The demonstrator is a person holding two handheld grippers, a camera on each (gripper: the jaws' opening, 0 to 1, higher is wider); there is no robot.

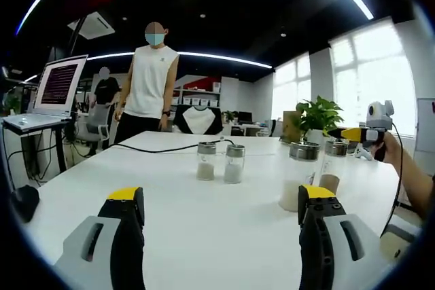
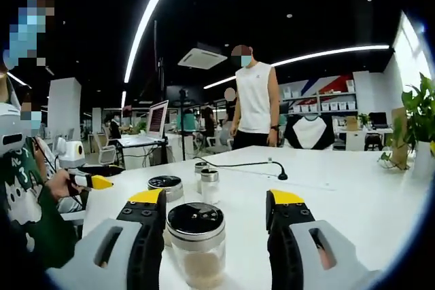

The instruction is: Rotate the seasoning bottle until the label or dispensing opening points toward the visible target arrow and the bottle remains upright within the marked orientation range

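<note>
So in the right gripper view the right gripper (image 2: 214, 212) has its jaws spread apart with a seasoning bottle (image 2: 196, 239) standing right between them, not visibly pinched by either one. It's upright, long axis vertical, dark shaker lid on top, pale powder in the bottom. Can't make out a label or which way the lid holes face. Just past the left jaw is a second jar (image 2: 165, 186), and further ahead two small shakers (image 2: 205, 181) stand side by side. A black cable (image 2: 245, 164) snakes across the white table (image 2: 353, 195) beyond those. Off to the left, a hand holds the other gripper.

In the left gripper view the left gripper (image 1: 221, 205) is also open, nothing between its jaws. Ahead of it is the same shaker pair (image 1: 219, 161); two bigger jars (image 1: 302, 174) are close by the right jaw. A potted plant (image 1: 318, 115) is behind them, and a person in a white top (image 1: 149, 86) stands at the far edge of the table.
</note>
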